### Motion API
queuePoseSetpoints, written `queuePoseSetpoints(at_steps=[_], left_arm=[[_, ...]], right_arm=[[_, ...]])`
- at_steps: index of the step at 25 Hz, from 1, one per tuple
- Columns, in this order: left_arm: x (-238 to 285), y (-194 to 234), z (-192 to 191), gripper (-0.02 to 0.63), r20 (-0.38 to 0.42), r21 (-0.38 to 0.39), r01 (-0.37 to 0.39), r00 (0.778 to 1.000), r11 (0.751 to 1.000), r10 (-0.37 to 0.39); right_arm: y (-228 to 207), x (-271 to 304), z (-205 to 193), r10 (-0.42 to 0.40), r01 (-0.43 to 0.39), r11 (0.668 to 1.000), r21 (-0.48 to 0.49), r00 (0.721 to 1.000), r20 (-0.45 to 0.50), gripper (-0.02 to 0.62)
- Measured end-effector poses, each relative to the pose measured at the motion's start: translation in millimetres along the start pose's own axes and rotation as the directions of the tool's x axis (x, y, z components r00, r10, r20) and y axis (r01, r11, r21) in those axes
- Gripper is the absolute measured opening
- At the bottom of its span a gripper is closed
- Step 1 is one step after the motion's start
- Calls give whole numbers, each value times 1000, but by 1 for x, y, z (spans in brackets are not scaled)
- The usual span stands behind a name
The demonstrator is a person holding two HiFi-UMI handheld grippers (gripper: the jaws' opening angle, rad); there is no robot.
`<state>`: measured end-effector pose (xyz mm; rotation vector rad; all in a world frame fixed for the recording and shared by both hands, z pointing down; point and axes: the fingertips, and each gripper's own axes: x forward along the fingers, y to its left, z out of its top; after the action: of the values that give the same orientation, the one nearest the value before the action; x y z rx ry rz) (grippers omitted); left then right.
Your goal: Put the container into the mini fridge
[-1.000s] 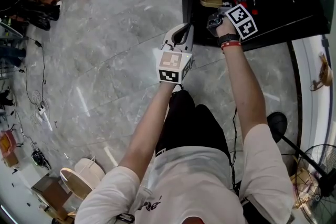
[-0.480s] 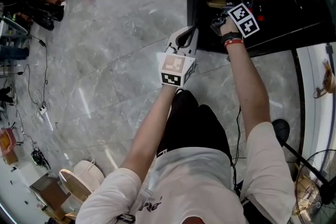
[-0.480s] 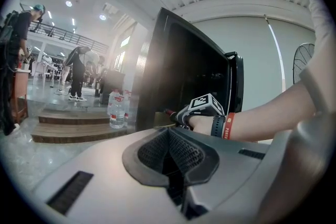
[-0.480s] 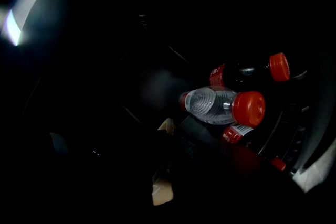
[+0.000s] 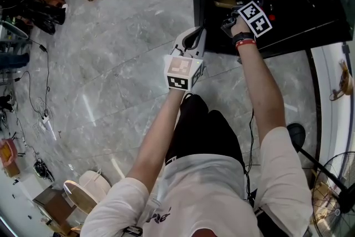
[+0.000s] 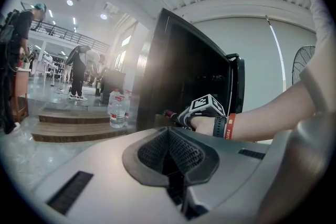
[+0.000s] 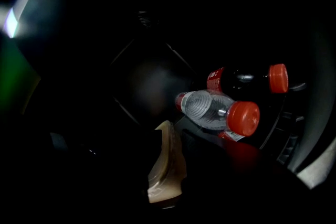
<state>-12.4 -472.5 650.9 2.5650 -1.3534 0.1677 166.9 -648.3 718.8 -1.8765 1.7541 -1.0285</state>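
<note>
Grey marble floor (image 5: 111,64), with the black mini fridge (image 5: 299,14) open at 1 o'clock. The right gripper (image 5: 226,22) is inside it and its fingers have just opened wide. The tan container (image 7: 167,165) sits on the fridge shelf right in front of them (red-capped bottles (image 7: 220,110) at its 2 o'clock). The left gripper (image 5: 195,35) hangs outside, fingers pressed together, empty.

Dark shelf (image 7: 207,147) inside the mini fridge (image 5: 294,5), tan container (image 7: 167,165) sitting on it just ahead of the jaws of the right gripper (image 5: 227,21), clear red-capped bottle (image 7: 210,110) lying on its side beyond, to their right, dark red-capped bottle (image 7: 244,80) lying behind that
</note>
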Motion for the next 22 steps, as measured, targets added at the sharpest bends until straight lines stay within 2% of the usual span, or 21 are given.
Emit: queuePoseSetpoints(at_steps=[7,15,22], left_arm=[[-6,-5,11,18,-8,-11,3,1000,1000,-3],[-23,-19,33,18,-41,-34,-36,999,999,35],[-48,-44,70,18,-44,-50,-54,998,997,52]], right_arm=[[3,-20,5,1,-1,1000,-21,1000,-7,115],[17,-63,11,5,-12,995,-98,997,-72,115],[35,-116,24,0,-27,979,-203,991,-134,115]])
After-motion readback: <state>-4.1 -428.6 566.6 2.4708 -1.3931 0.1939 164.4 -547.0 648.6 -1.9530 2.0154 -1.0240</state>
